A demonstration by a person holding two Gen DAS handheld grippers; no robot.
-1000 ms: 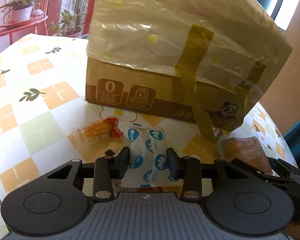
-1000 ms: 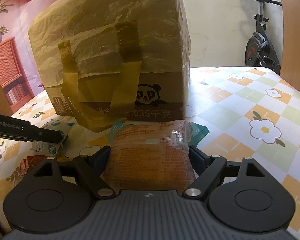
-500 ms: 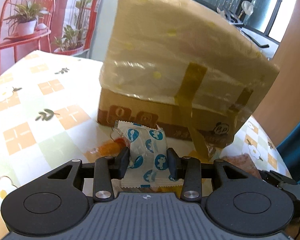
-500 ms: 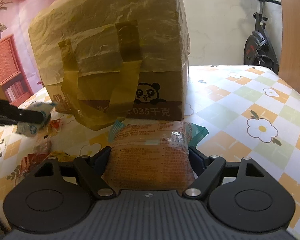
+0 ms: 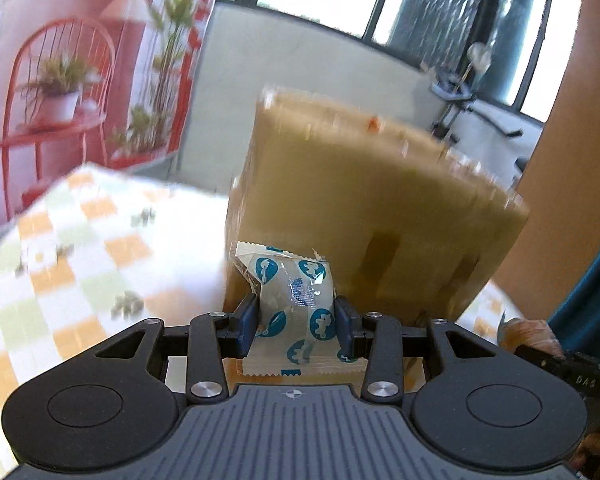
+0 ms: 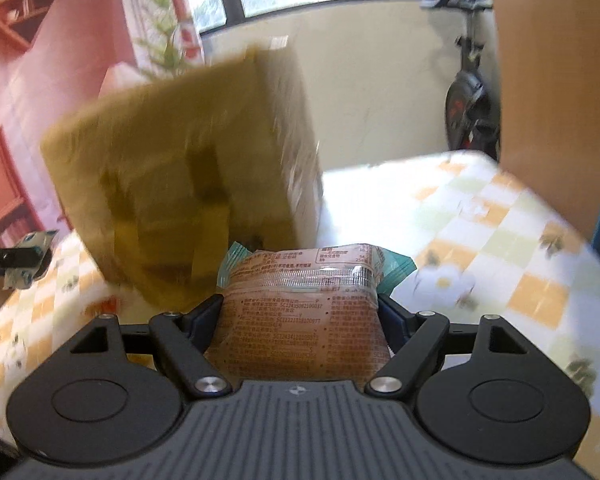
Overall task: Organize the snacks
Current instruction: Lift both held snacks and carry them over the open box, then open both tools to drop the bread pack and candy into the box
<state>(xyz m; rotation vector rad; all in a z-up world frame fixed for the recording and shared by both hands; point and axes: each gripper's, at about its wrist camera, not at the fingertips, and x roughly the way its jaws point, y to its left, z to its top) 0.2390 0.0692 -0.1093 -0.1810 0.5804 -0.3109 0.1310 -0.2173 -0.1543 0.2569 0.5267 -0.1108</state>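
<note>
L gripper [image 5: 296, 322]: nearest in L wrist view. Jaws narrowed onto a small clear packet w/ blue round prints [image 5: 290, 300], pads pressing both its sides. Packet stands upright, top half poking past the pads, clear of the table.
R gripper [image 6: 300, 316]: nearest in R wrist view. Jaws set wide, clamped on a plump orange-brown snack bag [image 6: 300, 320] w/ teal end seams; they have just been closing a little more on it. Bag fills the whole gap.
Risk, small packet: slick film, only lower half pinched. A quick swing could let it pivot or slide out.
Risk, big bag: soft, air-filled. More squeeze may crush contents or pop a seam; less squeeze and it sags free.
Box [image 5: 364, 216]: cardboard, lined w/ yellowish plastic sheet & tape strips, just beyond both grippers, mid-table. Likely the drop target; its opening isn't visible, so can't tell how full.
Risk, box: tall near wall. Carried too low, either snack could hit the wall or snag the loose liner.
Risk, grippers: both head for the same box; L gripper shows at far left of R view, so they could bump over the opening.
Table [image 6: 500, 240]: checked orange/green floral cloth. Far edge past box; a dropped snack could skid off.
Beyond: red chair w/ plant [image 5: 56, 92], exercise bike [image 6: 472, 96], windows. Views blurred.
</note>
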